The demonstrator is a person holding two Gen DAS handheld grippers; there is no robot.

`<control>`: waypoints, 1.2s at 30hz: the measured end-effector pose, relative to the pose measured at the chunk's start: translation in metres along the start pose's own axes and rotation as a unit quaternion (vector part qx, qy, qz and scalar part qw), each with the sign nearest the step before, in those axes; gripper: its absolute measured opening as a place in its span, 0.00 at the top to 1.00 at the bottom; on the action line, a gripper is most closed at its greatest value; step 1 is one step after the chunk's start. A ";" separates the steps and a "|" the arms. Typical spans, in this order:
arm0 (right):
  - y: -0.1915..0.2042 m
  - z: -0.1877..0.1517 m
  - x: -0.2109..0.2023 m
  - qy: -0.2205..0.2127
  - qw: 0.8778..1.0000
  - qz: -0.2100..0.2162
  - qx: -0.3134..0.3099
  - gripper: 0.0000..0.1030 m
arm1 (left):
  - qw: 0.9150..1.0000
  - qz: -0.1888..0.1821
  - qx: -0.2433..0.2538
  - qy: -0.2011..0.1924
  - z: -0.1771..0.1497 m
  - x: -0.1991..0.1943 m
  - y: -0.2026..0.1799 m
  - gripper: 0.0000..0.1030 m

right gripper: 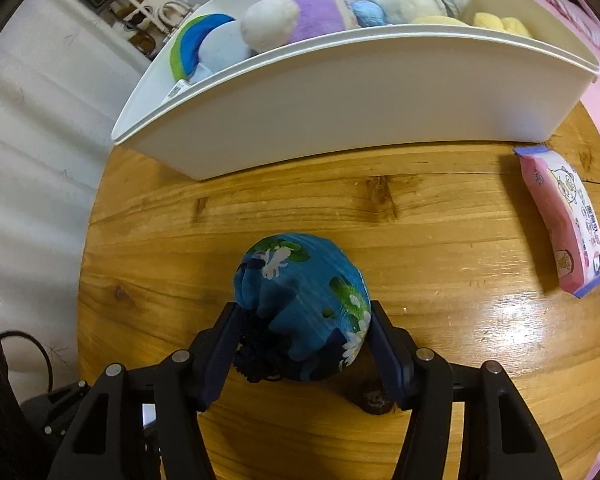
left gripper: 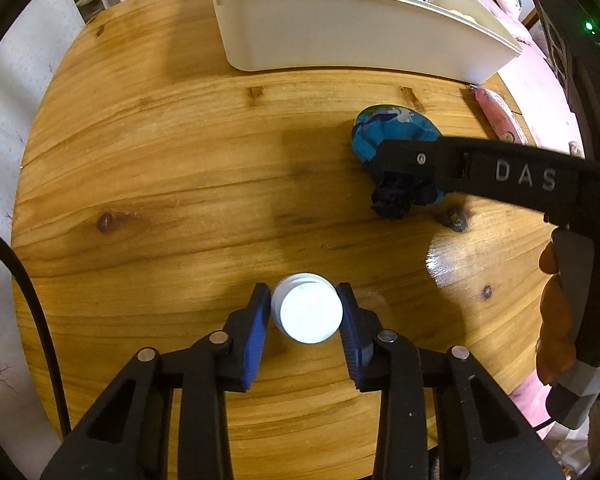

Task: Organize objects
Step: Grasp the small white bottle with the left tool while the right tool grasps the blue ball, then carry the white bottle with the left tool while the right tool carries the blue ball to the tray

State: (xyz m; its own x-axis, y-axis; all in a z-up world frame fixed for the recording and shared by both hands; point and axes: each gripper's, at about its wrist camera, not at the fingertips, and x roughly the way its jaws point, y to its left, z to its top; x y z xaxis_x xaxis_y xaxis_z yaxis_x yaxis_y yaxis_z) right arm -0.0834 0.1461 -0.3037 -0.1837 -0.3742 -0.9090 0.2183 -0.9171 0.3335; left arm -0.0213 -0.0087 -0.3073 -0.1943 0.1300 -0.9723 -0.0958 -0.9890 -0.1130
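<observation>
A small white round bottle (left gripper: 307,312) stands upright on the wooden table (left gripper: 172,168), seen from above. My left gripper (left gripper: 303,294) is shut on it, one blue pad against each side. A blue drawstring pouch (right gripper: 300,300) with a green and white print and a dark tassel lies on the table in front of the white bin (right gripper: 340,116). My right gripper (right gripper: 304,308) is down over the pouch with a pad touching each side, shut on it. In the left wrist view the right gripper (left gripper: 404,172) covers part of the pouch (left gripper: 384,128).
The white bin (left gripper: 340,40) at the table's far side holds several plush toys (right gripper: 300,12). A pink packet (right gripper: 560,224) lies flat at the right near the table edge. A person's hand (left gripper: 556,320) holds the right gripper's handle. A black cable (left gripper: 32,300) runs at the left.
</observation>
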 end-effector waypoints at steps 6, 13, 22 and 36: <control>0.004 -0.002 -0.001 -0.005 1.000 0.007 -0.010 0.55 | 1.000 -0.009 0.005 -0.001 -0.004 0.000 -0.003 0.66; 0.002 -0.005 -0.019 -0.022 1.000 0.008 -0.004 0.60 | 1.000 -0.016 0.010 -0.013 0.006 -0.013 -0.005 0.66; 0.009 0.008 -0.074 -0.086 0.996 0.007 -0.006 0.60 | 0.998 -0.028 0.007 -0.048 0.048 -0.068 -0.019 0.66; 0.014 0.066 -0.169 -0.202 0.979 0.009 0.003 0.60 | 0.983 0.008 0.064 -0.173 0.172 -0.159 -0.040 0.66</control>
State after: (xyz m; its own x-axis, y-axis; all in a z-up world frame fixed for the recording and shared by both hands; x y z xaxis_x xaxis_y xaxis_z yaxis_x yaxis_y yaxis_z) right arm -0.1125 0.1878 -0.1293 -0.5445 -0.4126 -0.7303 0.2189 -0.9104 0.3511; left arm -0.1540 0.0223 -0.1126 -0.5144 0.1526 -0.8438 -0.2077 -0.9769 -0.0500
